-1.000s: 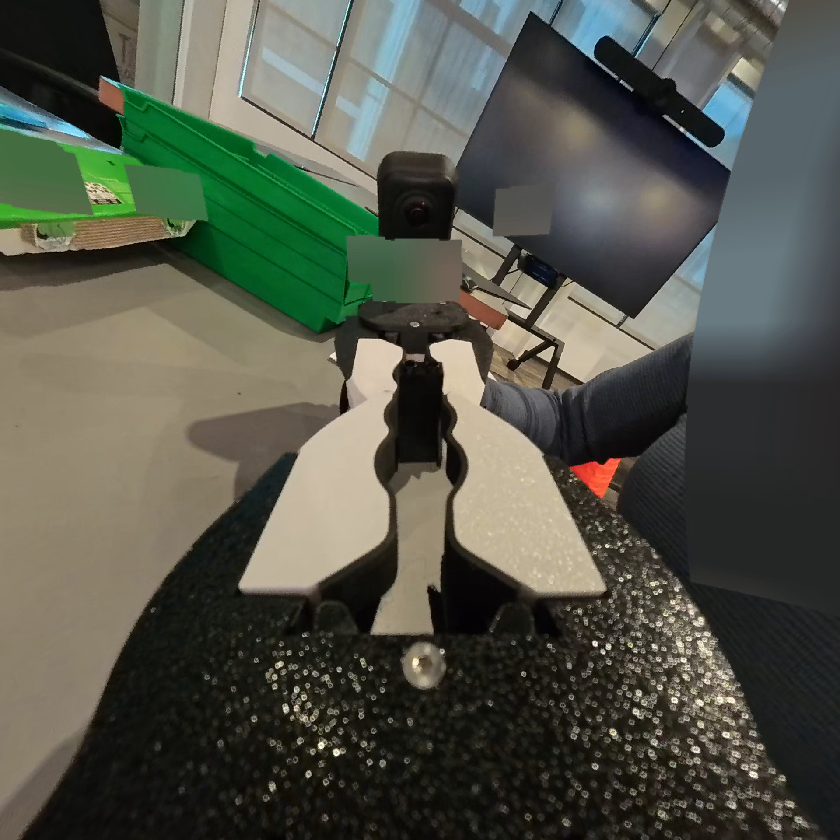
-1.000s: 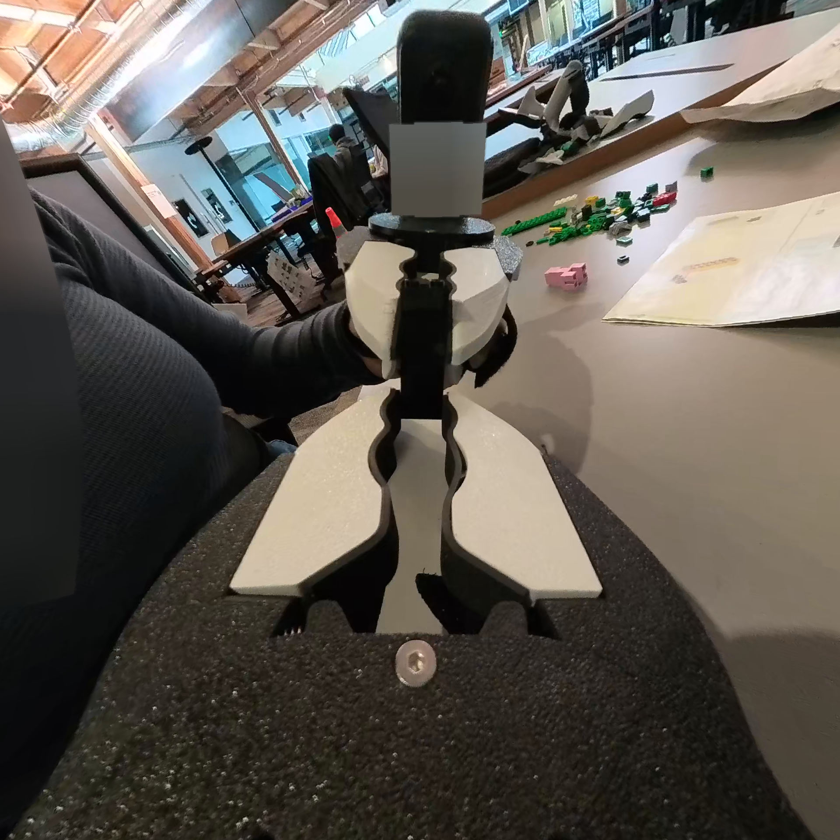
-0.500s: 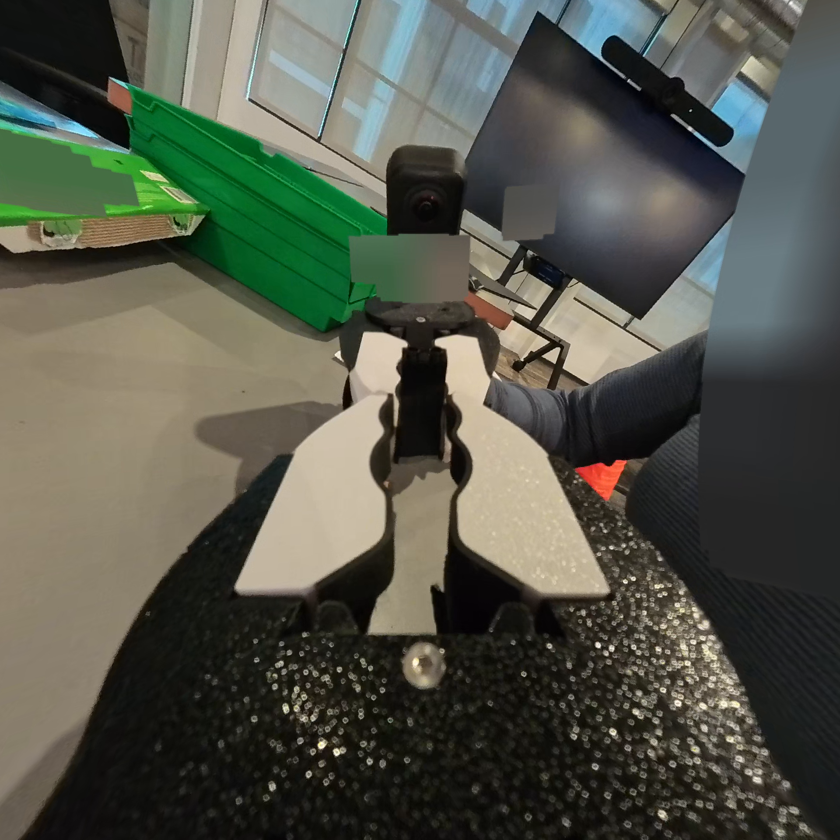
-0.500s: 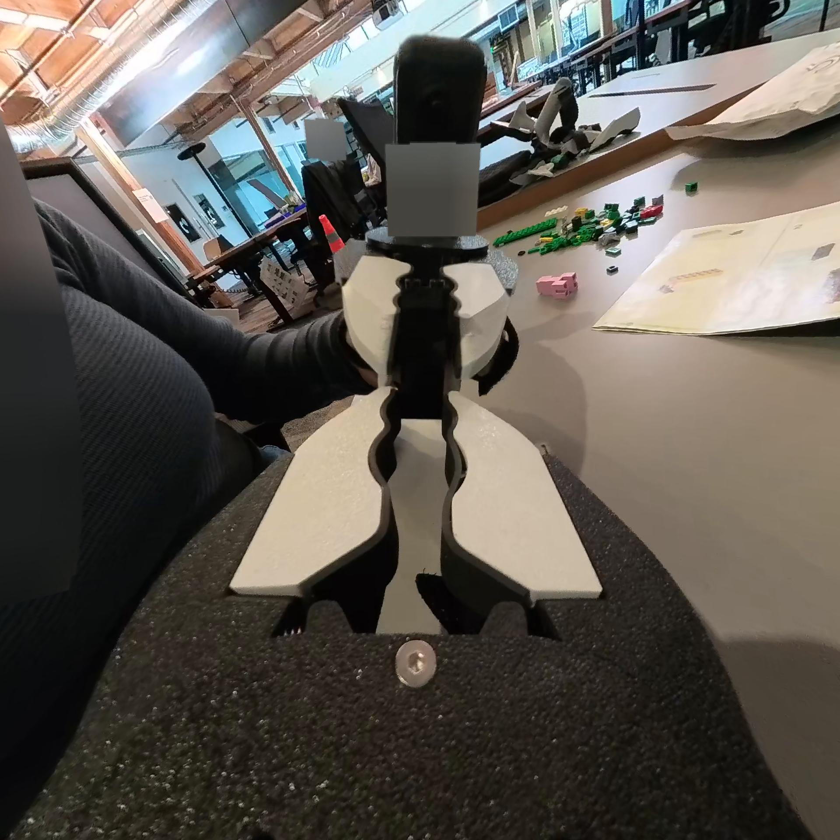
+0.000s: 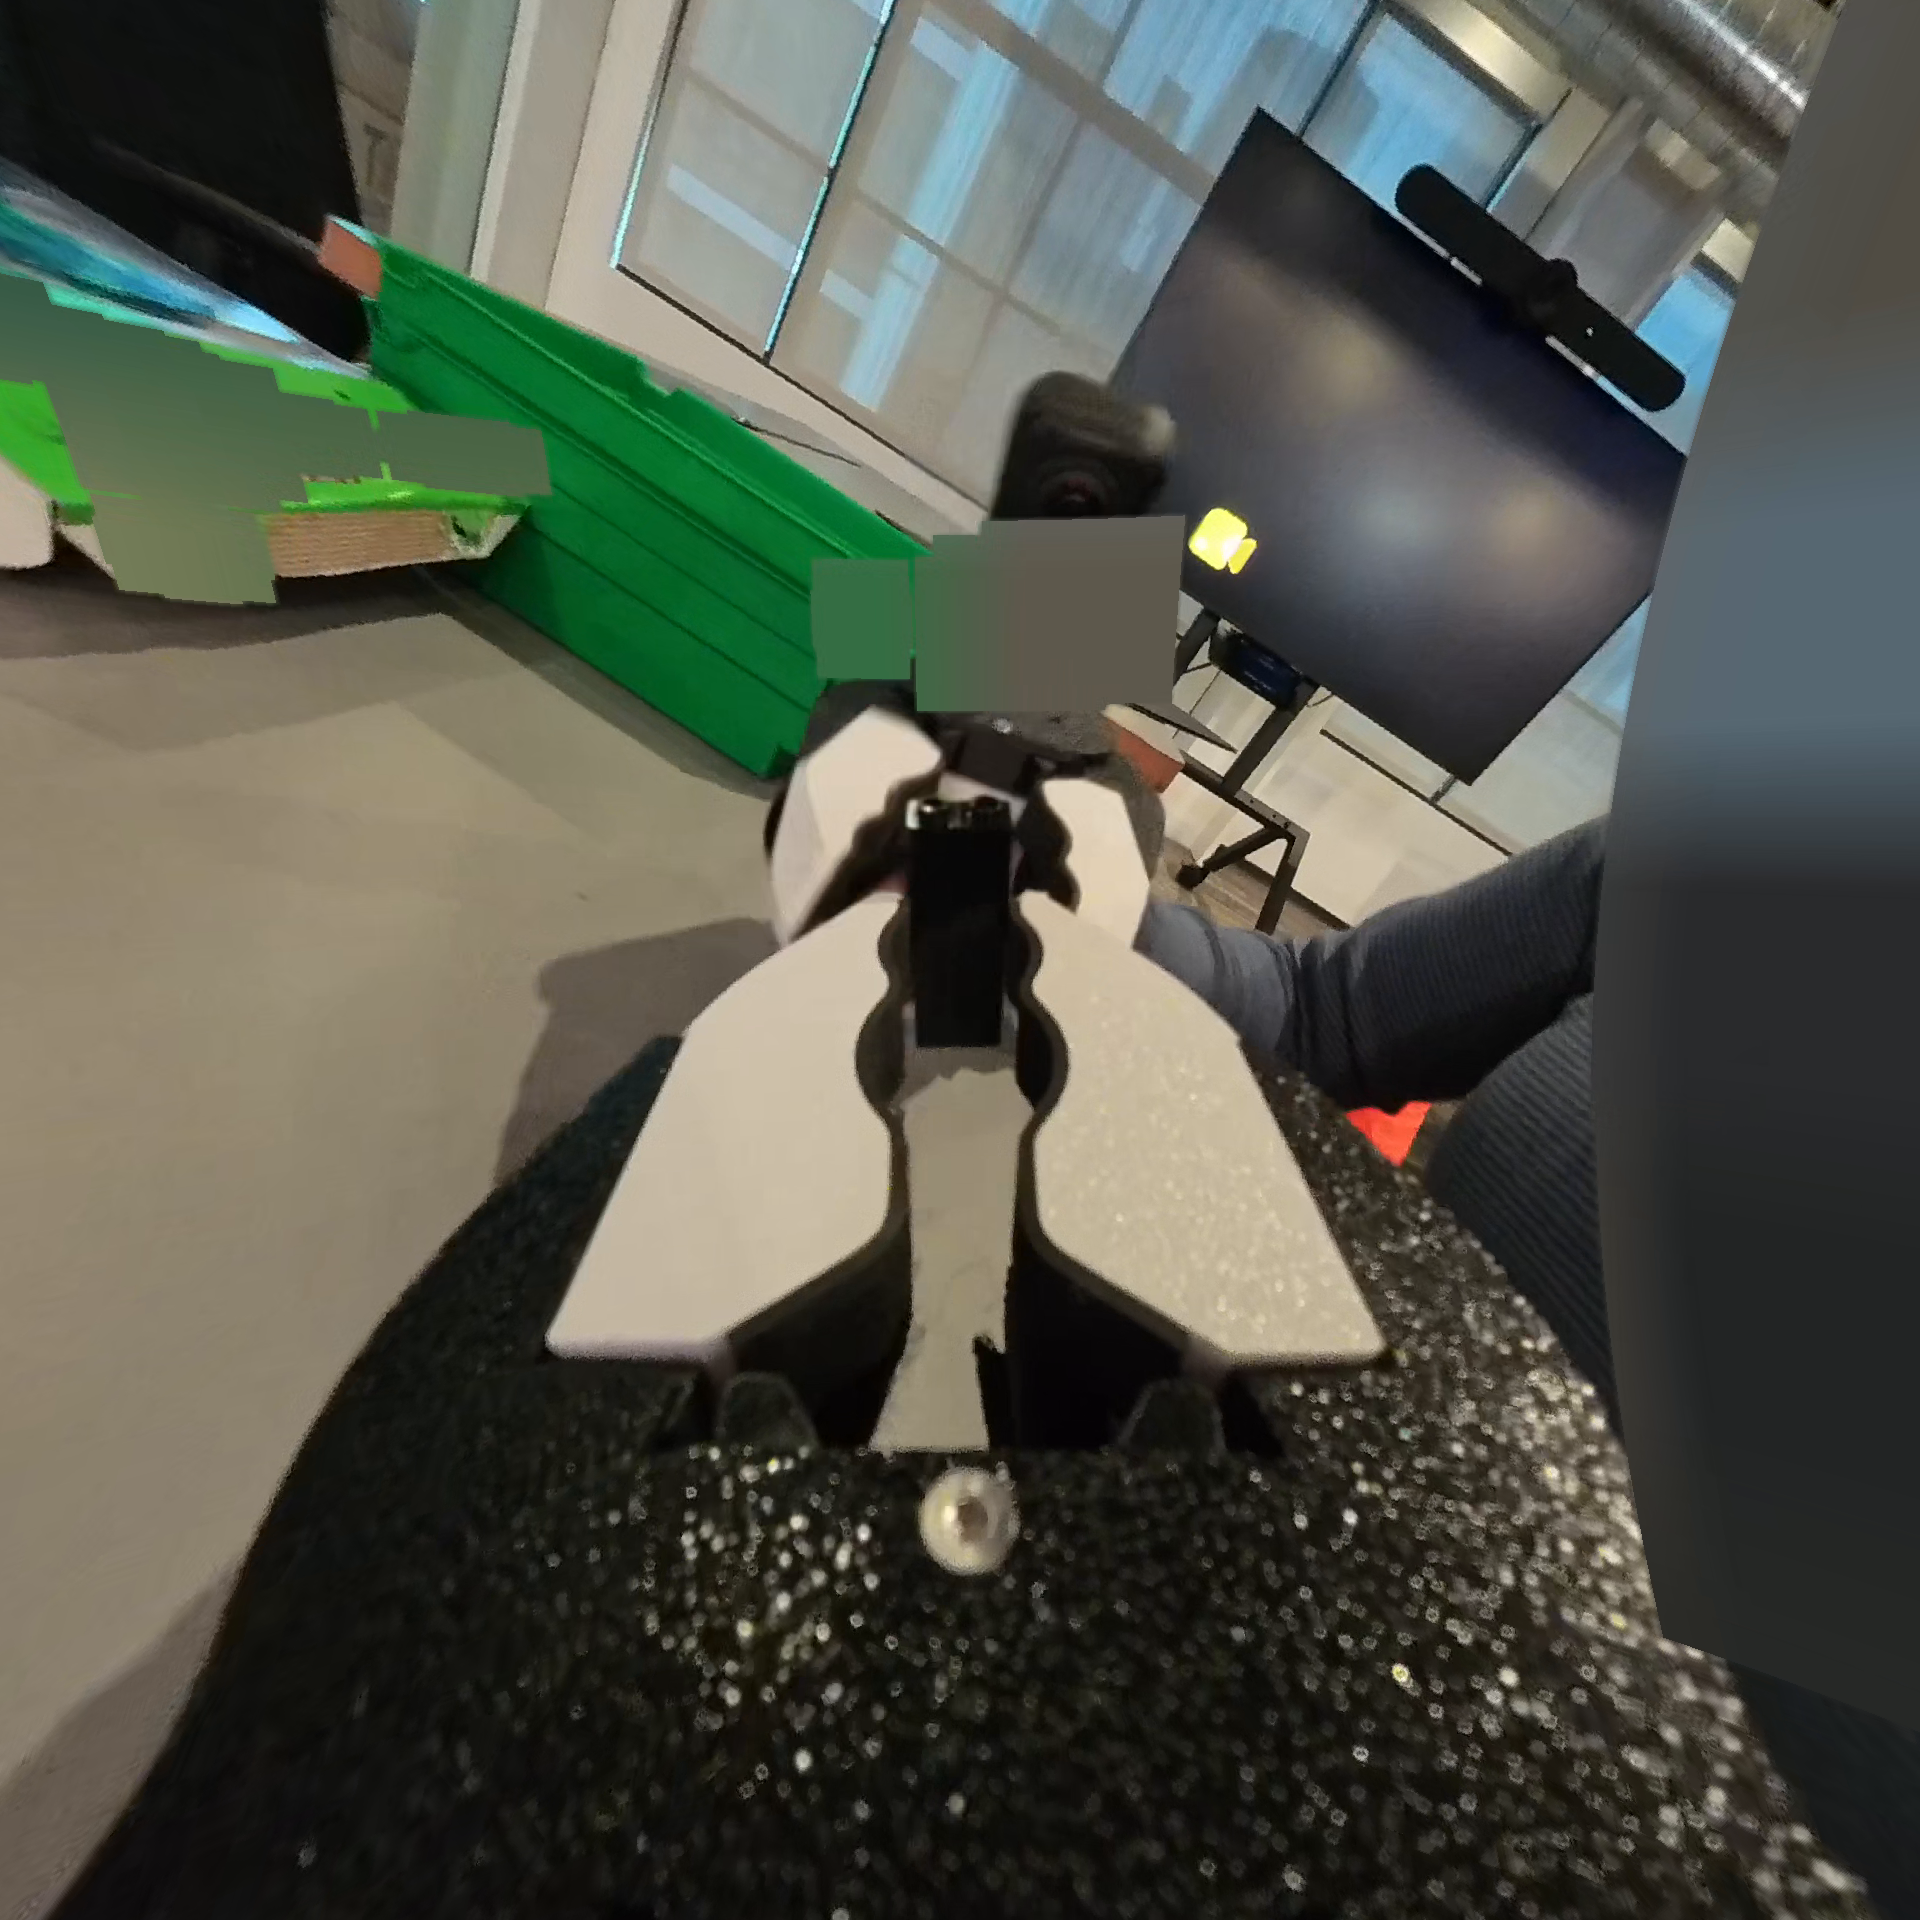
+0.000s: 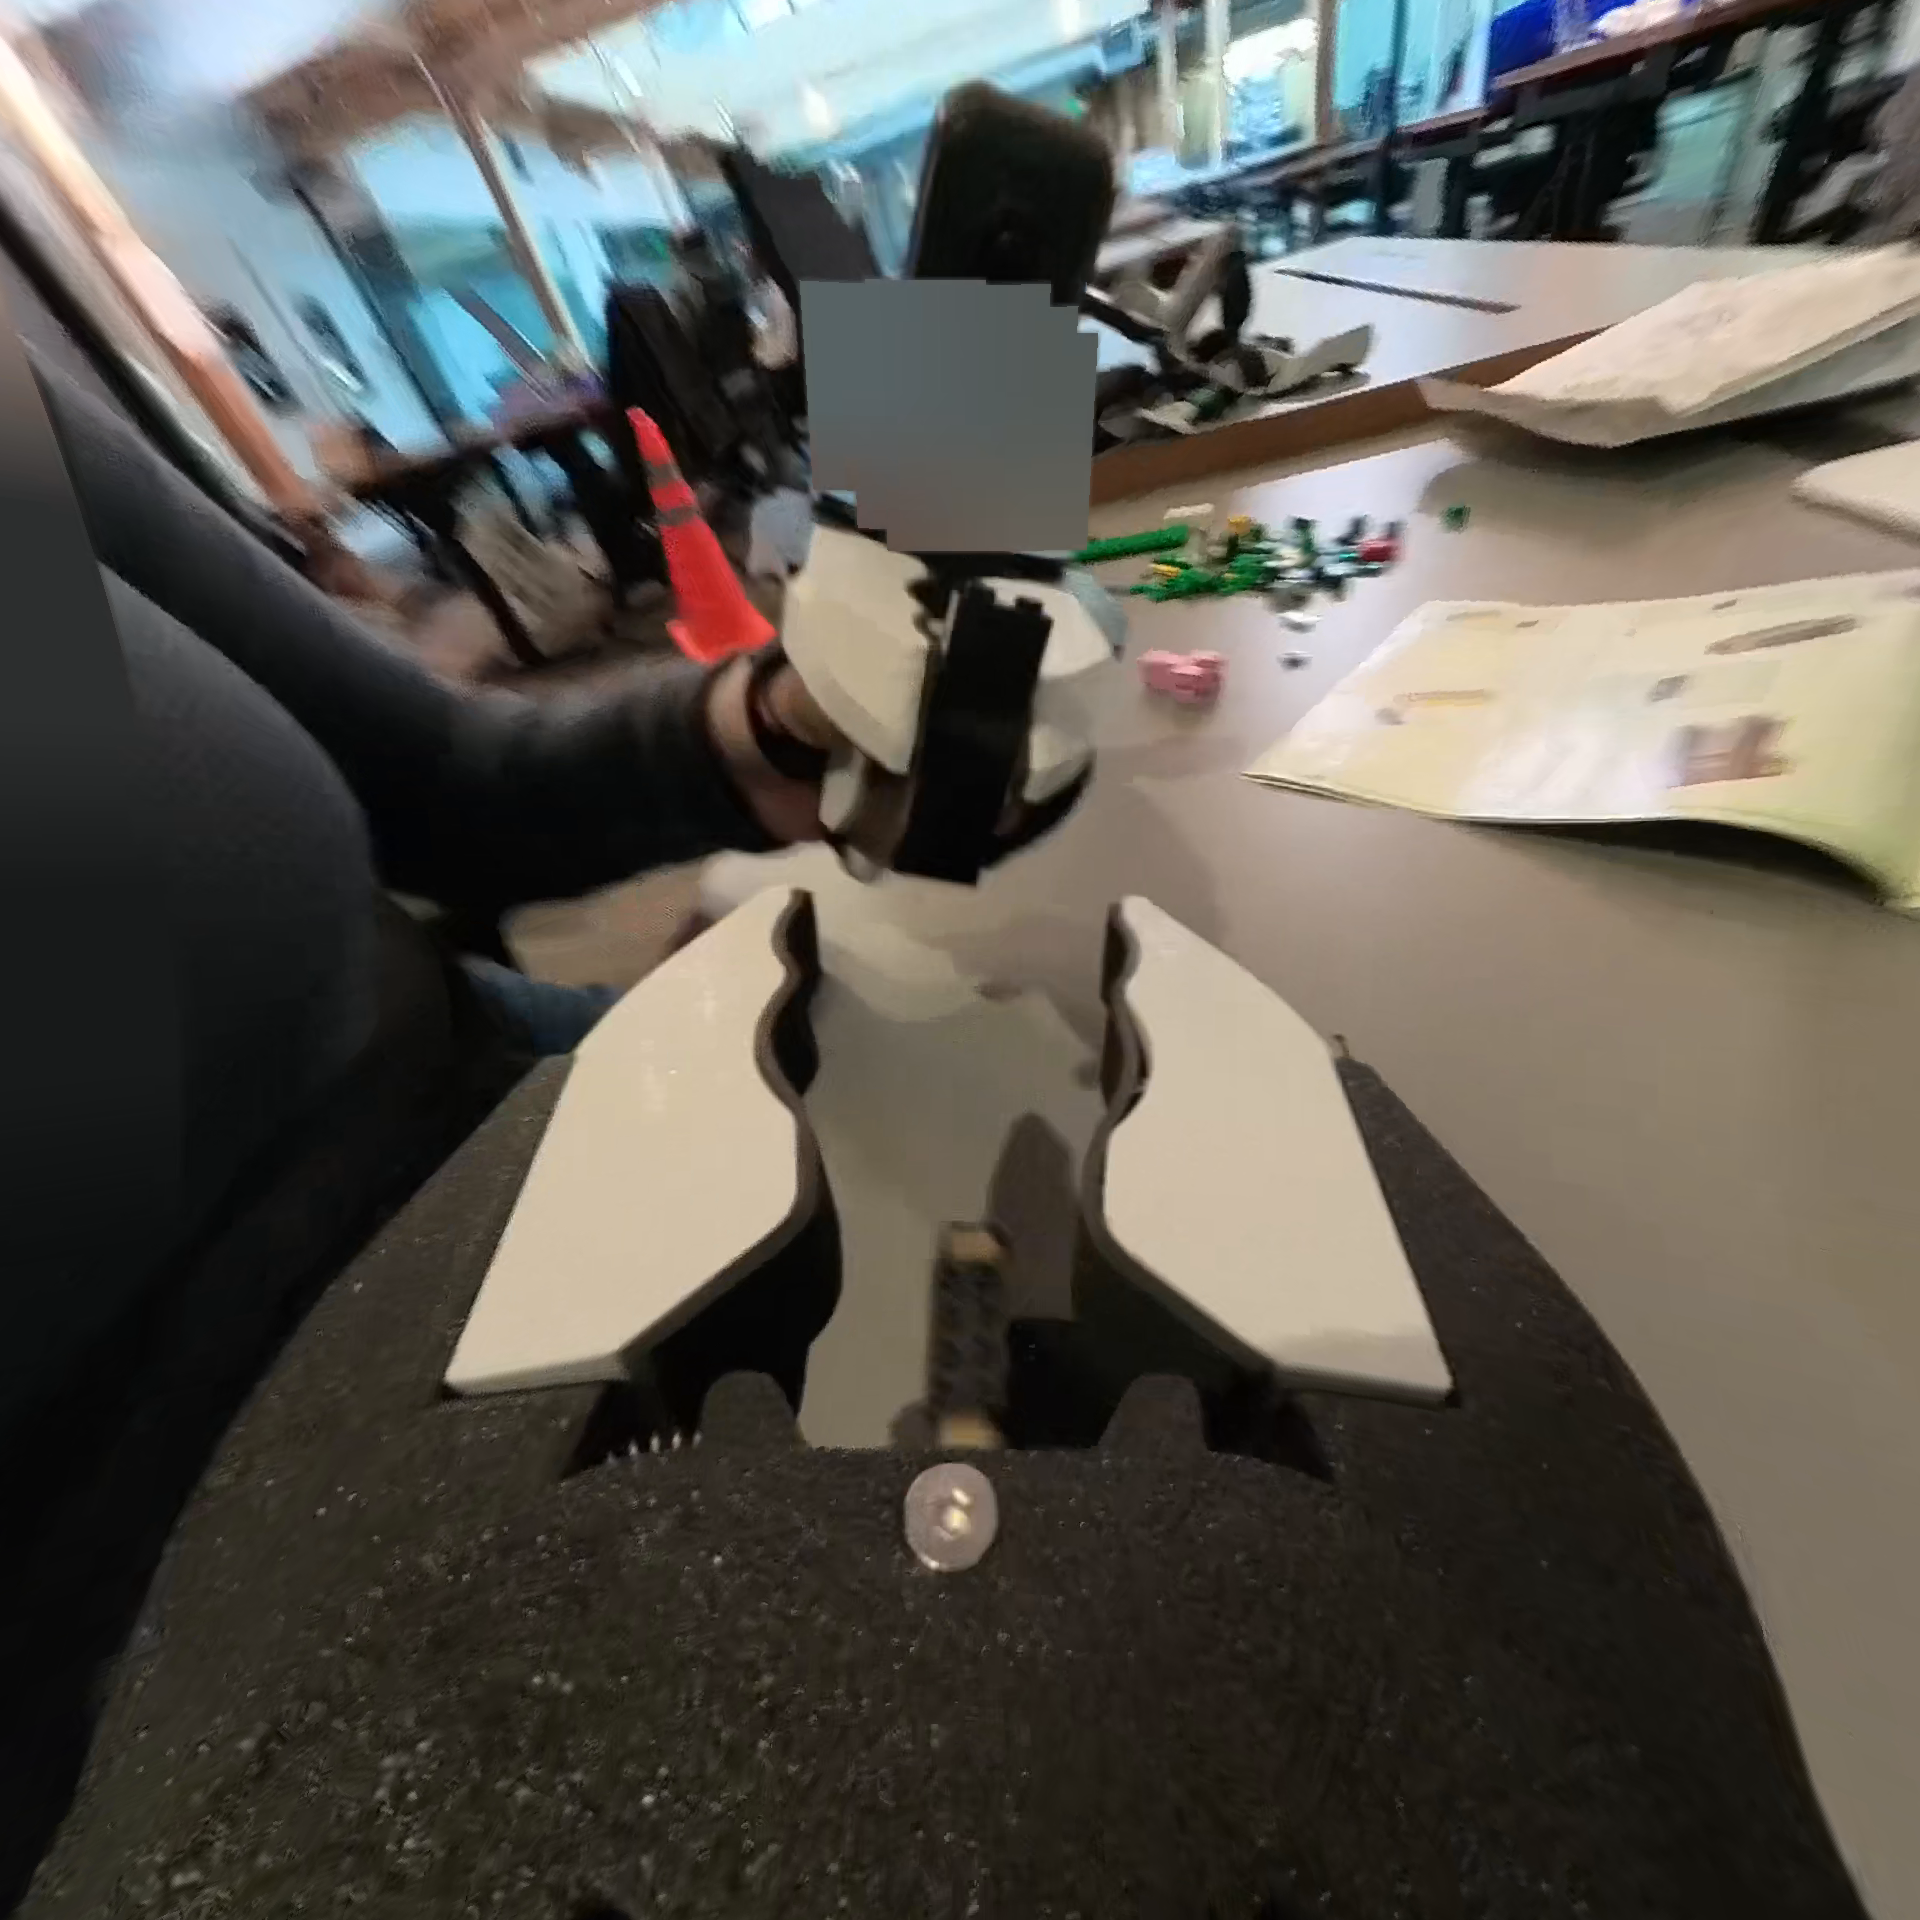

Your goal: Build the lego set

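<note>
Left gripper (image 5: pixel 958 961): smooth white wavy-edged fingers are pinching a glossy black rectangular lego piece (image 5: pixel 958 935) above the table.
Right gripper (image 6: pixel 961 971): matte white fingers are standing wide apart, gripping nothing.
Table (image 6: pixel 1558 1091): flat grey surface is lying under both.
Pink brick figure (image 6: pixel 1182 672): is sitting beyond the grippers.
Loose lego bricks (image 6: pixel 1247 556): small green scatter is lying farther back.
Instruction booklet (image 6: pixel 1621 717): open glossy pages are lying at the right.

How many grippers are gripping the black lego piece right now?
1. The left gripper is shut on the black lego piece; the right gripper is open just short of it, holding nothing.
</note>
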Demonstrator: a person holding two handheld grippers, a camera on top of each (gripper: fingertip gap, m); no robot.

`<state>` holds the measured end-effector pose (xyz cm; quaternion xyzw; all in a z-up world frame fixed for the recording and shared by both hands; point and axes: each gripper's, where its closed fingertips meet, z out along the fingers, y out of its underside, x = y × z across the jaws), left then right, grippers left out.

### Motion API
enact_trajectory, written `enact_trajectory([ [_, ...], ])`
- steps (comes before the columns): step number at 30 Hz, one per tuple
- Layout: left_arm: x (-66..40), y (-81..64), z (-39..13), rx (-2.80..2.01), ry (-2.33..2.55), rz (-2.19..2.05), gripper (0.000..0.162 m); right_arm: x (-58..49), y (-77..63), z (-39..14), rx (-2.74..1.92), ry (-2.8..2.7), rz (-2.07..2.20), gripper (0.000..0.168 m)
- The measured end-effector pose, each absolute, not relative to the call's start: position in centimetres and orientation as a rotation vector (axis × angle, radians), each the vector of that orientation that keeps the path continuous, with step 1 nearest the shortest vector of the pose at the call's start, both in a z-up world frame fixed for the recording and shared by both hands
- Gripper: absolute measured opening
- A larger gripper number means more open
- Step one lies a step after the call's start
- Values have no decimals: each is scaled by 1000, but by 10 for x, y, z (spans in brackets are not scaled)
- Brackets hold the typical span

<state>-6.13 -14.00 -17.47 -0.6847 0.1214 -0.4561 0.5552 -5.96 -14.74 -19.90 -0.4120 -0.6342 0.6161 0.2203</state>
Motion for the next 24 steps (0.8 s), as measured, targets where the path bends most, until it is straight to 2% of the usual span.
enact_trajectory([
  [2, -69, -139, -178, -1636, 229, -1095, 16, -52, -120, -201, -1089, -1783, 1425, 66],
  [7, -67, -138, -196, -1693, 76, -1309, 17, -13, -95, -230, -1116, -1933, 1097, 80],
  [14, -57, -134, -214, -1714, -10, -1474, 16, 1, -111, -282, -1145, -2137, 1051, 80],
  [24, -67, -135, -212, -1690, -38, -1501, 17, -13, -113, -296, -1191, -2250, 1035, 85],
])
